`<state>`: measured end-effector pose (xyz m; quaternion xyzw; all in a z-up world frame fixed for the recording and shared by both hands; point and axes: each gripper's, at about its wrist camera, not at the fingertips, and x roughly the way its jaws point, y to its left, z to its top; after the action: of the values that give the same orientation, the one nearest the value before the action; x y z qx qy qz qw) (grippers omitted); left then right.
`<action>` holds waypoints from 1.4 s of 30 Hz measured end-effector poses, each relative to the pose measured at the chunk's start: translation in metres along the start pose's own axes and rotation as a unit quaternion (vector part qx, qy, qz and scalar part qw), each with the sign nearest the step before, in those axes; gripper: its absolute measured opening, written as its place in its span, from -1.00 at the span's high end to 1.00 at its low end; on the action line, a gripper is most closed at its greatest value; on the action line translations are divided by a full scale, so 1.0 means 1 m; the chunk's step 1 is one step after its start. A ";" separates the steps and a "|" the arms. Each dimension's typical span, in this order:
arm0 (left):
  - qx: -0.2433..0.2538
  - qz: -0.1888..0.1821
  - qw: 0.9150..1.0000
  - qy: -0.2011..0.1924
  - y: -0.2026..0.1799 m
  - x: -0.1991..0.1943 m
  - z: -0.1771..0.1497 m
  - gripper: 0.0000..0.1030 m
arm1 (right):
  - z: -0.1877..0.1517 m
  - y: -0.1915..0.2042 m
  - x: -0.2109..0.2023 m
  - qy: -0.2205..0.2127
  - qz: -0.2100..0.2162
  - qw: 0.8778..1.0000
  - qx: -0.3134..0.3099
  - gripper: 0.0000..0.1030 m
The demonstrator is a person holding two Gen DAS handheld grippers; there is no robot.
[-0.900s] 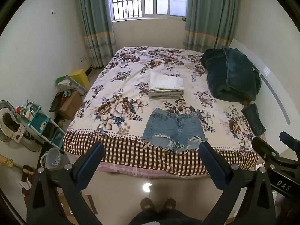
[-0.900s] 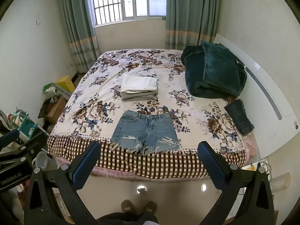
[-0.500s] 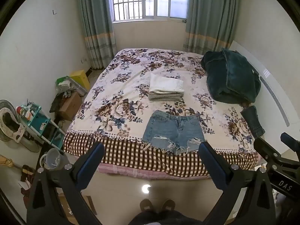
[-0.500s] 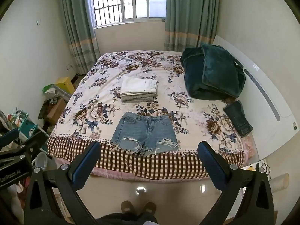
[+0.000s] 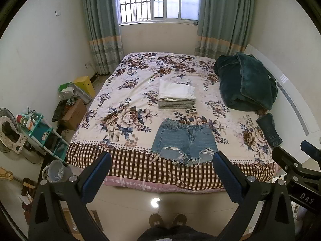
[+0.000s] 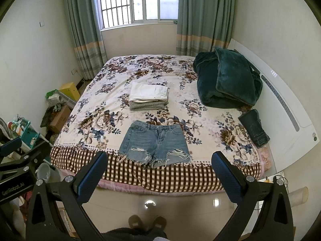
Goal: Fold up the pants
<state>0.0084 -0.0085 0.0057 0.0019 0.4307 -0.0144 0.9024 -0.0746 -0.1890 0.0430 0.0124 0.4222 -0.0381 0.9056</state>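
Left wrist view: I have the left gripper [image 5: 161,165] held above the floor short of the bed [image 5: 124,100], its blue-padded fingers [image 5: 96,178] spread wide apart and empty. The denim shorts [image 5: 183,140] lie flat near the bed's foot edge, waistband toward the window, frayed hems reaching the checked border that hangs over the edge. Beyond them, toward the middle of the bed, sits a stack of folded clothes [image 5: 176,96], white on top, grey beneath; I cannot tell how many pieces it holds. A dark green blanket [image 5: 244,84] is heaped by the right edge, and a folded dark garment [image 5: 269,130] lies near the right foot corner, its far end partly tucked under the blanket.

From the right wrist view, my right gripper [image 6: 159,165] is likewise spread and empty, the shorts [image 6: 155,142] showing between its fingers [image 6: 225,177]. The operator's slippers [image 6: 147,223] peek in at the bottom, legs cut off. The shelf [image 5: 43,132] clutter at left is too small to identify.
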 end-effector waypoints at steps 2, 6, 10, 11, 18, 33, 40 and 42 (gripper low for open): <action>-0.001 -0.002 1.000 0.001 0.001 0.001 0.000 -0.99 | 0.000 0.000 0.000 0.000 0.000 1.000 0.000 -1.00; 0.000 -0.002 1.000 0.001 0.000 0.001 0.000 -0.99 | 0.000 0.000 0.000 0.000 0.000 1.000 0.000 -1.00; -0.001 -0.001 1.000 -0.001 0.001 0.000 -0.002 -0.99 | 0.001 0.000 -0.001 0.000 0.001 1.000 0.000 -1.00; -0.001 -0.001 1.000 -0.001 0.002 0.000 -0.002 -0.99 | 0.001 0.000 -0.002 -0.001 0.001 1.000 0.000 -1.00; -0.001 -0.003 1.000 -0.001 -0.002 -0.002 0.004 -0.99 | 0.001 0.001 -0.001 -0.001 0.000 1.000 0.000 -1.00; -0.002 -0.007 1.000 -0.003 -0.022 -0.003 0.028 -0.99 | 0.005 0.000 -0.005 -0.003 0.001 1.000 0.002 -1.00; -0.004 -0.013 1.000 -0.005 -0.015 -0.008 0.022 -0.99 | 0.023 0.007 -0.015 -0.004 0.002 1.000 0.001 -1.00; -0.004 -0.012 1.000 -0.004 -0.014 -0.008 0.021 -0.99 | 0.022 0.006 -0.015 -0.004 0.001 1.000 0.002 -1.00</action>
<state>0.0192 -0.0225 0.0252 -0.0069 0.4268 -0.0235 0.9040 -0.0667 -0.1832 0.0685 0.0149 0.4184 -0.0380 0.9074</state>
